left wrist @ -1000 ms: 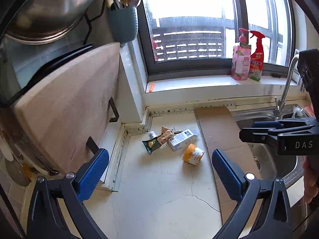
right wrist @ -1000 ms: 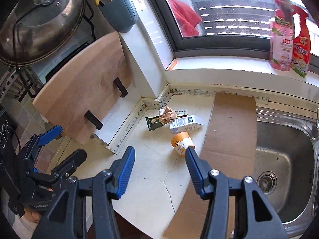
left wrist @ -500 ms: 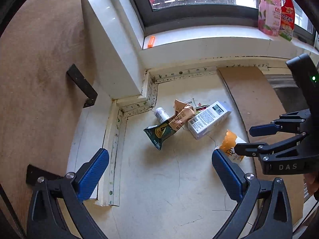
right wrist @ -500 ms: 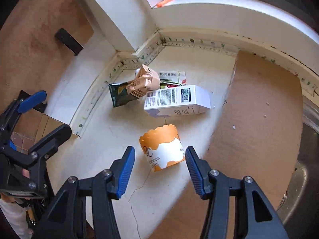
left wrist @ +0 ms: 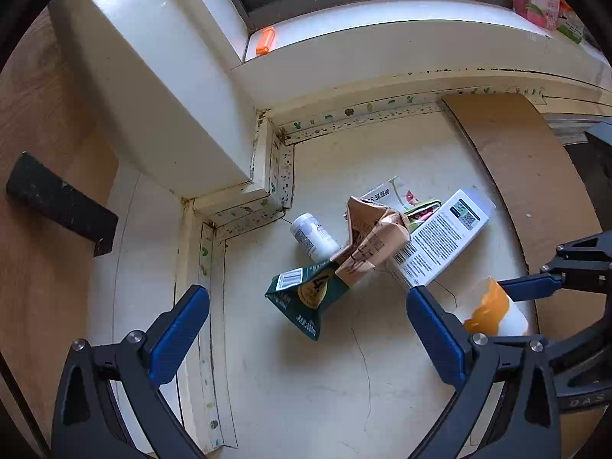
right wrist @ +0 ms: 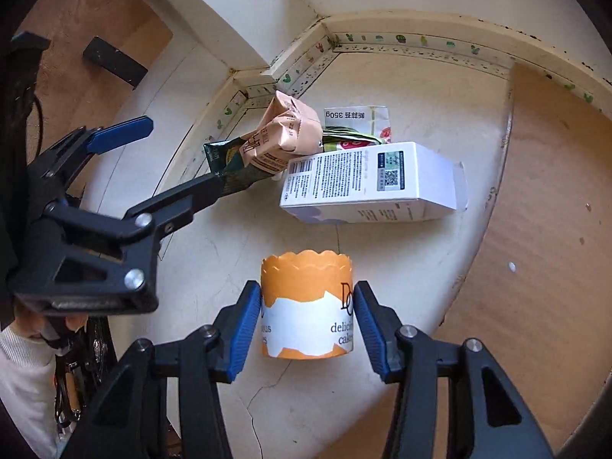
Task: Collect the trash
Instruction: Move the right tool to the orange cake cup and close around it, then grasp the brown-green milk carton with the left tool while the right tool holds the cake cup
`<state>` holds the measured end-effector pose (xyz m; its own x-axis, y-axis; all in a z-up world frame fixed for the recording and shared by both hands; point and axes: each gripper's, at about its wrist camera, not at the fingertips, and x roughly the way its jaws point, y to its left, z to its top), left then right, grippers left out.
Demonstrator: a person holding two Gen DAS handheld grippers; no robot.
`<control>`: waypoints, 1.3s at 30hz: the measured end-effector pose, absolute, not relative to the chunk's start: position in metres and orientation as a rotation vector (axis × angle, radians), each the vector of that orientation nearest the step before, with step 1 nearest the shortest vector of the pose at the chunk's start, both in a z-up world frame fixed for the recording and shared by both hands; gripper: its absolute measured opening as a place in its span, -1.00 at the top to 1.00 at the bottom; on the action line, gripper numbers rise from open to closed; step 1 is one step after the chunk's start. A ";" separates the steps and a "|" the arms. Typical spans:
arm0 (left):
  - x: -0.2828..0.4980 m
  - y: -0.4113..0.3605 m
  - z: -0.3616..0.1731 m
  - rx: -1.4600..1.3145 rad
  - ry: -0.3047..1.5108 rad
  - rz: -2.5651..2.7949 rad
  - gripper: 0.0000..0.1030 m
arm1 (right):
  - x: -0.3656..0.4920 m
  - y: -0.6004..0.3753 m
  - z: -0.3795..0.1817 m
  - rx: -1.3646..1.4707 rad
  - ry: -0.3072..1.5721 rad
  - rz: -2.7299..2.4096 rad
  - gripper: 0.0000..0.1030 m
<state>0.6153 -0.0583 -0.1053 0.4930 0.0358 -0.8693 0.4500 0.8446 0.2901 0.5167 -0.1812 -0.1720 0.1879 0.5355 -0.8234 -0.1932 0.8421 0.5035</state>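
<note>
While your right tongs (right wrist: 308,323) have just been closing, both blue pads are touching the orange paper cup (right wrist: 307,306) at lower centre on the table (right wrist: 237,237). Your left tongs (left wrist: 308,319) are hanging wide open, empty, above the green pouch (left wrist: 304,298) mid-frame.

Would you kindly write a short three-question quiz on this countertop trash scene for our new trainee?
1. True or false: the right gripper has its pads against the orange paper cup.
2. The white carton is: A upright, B lying on its side, C in the sink.
3. What does the left gripper hold?

Key: 1 true. 2 B. 3 Nothing; it stands open over the green pouch.
</note>
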 end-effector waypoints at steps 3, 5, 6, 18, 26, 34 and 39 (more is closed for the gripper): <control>0.629 -0.062 -0.116 0.540 1.057 -0.274 -0.91 | 0.516 -0.191 -0.169 0.358 1.268 0.518 0.05; 0.634 -0.066 -0.124 0.558 1.070 -0.284 -0.89 | 0.516 -0.200 -0.166 0.412 1.255 0.524 0.05; 0.635 -0.069 -0.128 0.575 1.074 -0.289 -0.86 | 0.516 -0.204 -0.164 0.431 1.246 0.520 0.05; 0.655 -0.080 -0.156 0.601 1.147 -0.314 0.23 | 0.521 -0.229 -0.166 0.529 1.198 0.426 0.05; 0.648 -0.068 -0.153 0.527 1.167 -0.287 0.53 | 0.517 -0.230 -0.164 0.540 1.206 0.417 0.05; 0.608 -0.046 -0.123 0.368 1.165 -0.313 0.54 | 0.501 -0.223 -0.153 0.544 1.188 0.415 0.06; 0.568 -0.038 -0.099 0.329 1.138 -0.336 0.54 | 0.478 -0.218 -0.135 0.560 1.160 0.415 0.07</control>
